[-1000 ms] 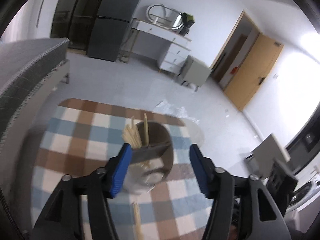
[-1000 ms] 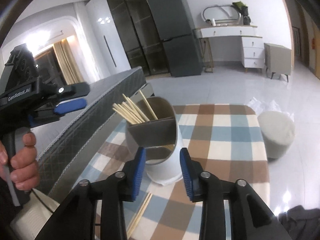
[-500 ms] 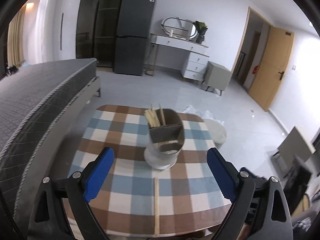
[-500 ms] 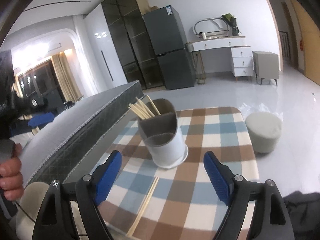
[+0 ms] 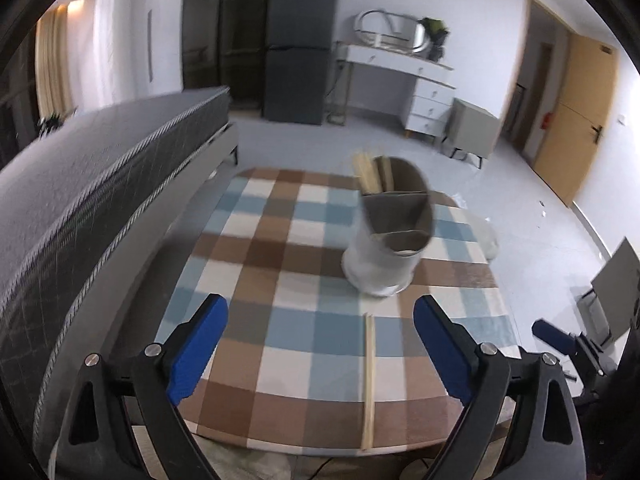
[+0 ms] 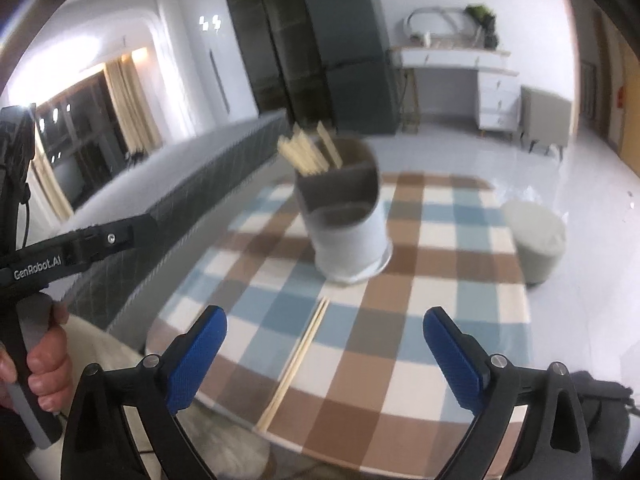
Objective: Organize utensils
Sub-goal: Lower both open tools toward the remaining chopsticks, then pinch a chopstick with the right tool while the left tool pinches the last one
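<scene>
With nothing between their blue pads, the left gripper (image 5: 320,340) stands wide apart and the right gripper (image 6: 325,344) is opening, apparently to take the loose pale chopsticks (image 5: 368,380) lying on the checked tablecloth (image 5: 280,320) just before the white, grey-lined divided holder (image 5: 390,240), whose rear compartment already carries a bundle.

The one thing I can actually read is "GenRobot.AI", printed in pale letters along the black side of the left gripper (image 6: 76,254), seen from the right wrist. The tall dark fridge (image 6: 344,40) has a small blue-and-white sticker near its top corner, and the wooden door (image 5: 580,120) carries a small plate, both too blurred to read.
</scene>
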Motion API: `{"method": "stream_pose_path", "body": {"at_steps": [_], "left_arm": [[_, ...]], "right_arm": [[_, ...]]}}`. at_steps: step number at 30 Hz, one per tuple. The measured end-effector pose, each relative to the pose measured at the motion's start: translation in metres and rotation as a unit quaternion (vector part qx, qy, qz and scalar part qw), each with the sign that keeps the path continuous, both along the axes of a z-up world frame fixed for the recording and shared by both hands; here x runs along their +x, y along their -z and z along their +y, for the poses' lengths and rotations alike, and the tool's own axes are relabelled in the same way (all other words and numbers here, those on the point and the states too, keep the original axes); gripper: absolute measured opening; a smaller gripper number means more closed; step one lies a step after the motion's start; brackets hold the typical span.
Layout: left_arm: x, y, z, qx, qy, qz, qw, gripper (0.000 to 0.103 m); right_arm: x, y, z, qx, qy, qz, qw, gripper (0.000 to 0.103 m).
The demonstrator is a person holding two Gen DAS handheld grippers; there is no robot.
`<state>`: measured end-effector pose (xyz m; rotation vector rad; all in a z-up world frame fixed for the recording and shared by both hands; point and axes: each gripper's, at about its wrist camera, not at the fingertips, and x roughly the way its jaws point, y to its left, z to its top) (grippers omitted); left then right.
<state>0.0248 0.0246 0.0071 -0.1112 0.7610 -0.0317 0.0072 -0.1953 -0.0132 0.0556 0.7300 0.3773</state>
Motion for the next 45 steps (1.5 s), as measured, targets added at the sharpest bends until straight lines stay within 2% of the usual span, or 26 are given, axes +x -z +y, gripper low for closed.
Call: {"method": "stream_pose_path", "body": {"at_steps": [3, 5, 7, 10, 11, 12, 15, 19, 25, 28, 35, 36, 42, 45], "left_arm": [[0.007, 0.008, 0.011, 0.025, -0.027, 0.004, 0.9993, 0.091], [0.011, 0.012, 0.017, 0.02, -0.038, 0.014, 0.999, 0.091], [0.012, 0.016, 0.023, 0.008, -0.05, 0.023, 0.9985, 0.091], [0.013, 0.019, 0.028, -0.007, -0.055, 0.039, 0.9977, 0.091], [0.014, 0.019, 0.03, -0.013, -0.054, 0.043, 0.9975, 0.091], [0.014, 0.019, 0.031, -0.02, -0.053, 0.046, 0.9974, 0.091], [0.016, 0.017, 0.035, -0.033, -0.048, 0.051, 0.997, 0.091], [0.019, 0.018, 0.048, -0.064, -0.056, 0.062, 0.9944, 0.091], [0.022, 0.023, 0.067, -0.113, -0.08, 0.089, 0.9864, 0.091], [0.022, 0.024, 0.068, -0.128, -0.08, 0.096, 0.9839, 0.091], [0.023, 0.025, 0.073, -0.139, -0.085, 0.104, 0.9812, 0.091], [0.023, 0.024, 0.074, -0.139, -0.087, 0.104, 0.981, 0.091], [0.024, 0.026, 0.079, -0.148, -0.094, 0.108, 0.9785, 0.091], [0.024, 0.026, 0.08, -0.15, -0.093, 0.109, 0.9783, 0.091]], "right_arm": [[0.025, 0.021, 0.013, -0.013, -0.018, 0.069, 0.997, 0.097], [0.048, 0.042, 0.024, -0.032, -0.022, 0.129, 0.991, 0.09], [0.068, 0.064, 0.031, -0.04, -0.023, 0.182, 0.982, 0.065], [0.101, 0.097, 0.041, -0.061, -0.011, 0.248, 0.967, 0.051], [0.109, 0.103, 0.043, -0.067, -0.008, 0.258, 0.964, 0.048], [0.118, 0.111, 0.047, -0.071, -0.011, 0.27, 0.96, 0.041], [0.136, 0.125, 0.059, -0.097, -0.009, 0.29, 0.952, 0.037], [0.144, 0.135, 0.072, -0.131, -0.012, 0.304, 0.944, 0.027], [0.137, 0.134, 0.08, -0.169, 0.002, 0.303, 0.938, 0.026], [0.135, 0.133, 0.086, -0.182, -0.005, 0.301, 0.936, 0.02], [0.138, 0.133, 0.077, -0.188, 0.002, 0.311, 0.932, 0.015], [0.137, 0.132, 0.075, -0.186, 0.005, 0.306, 0.934, 0.017], [0.133, 0.125, 0.074, -0.184, 0.007, 0.29, 0.939, 0.017], [0.131, 0.123, 0.077, -0.169, 0.004, 0.287, 0.943, 0.017]]}}
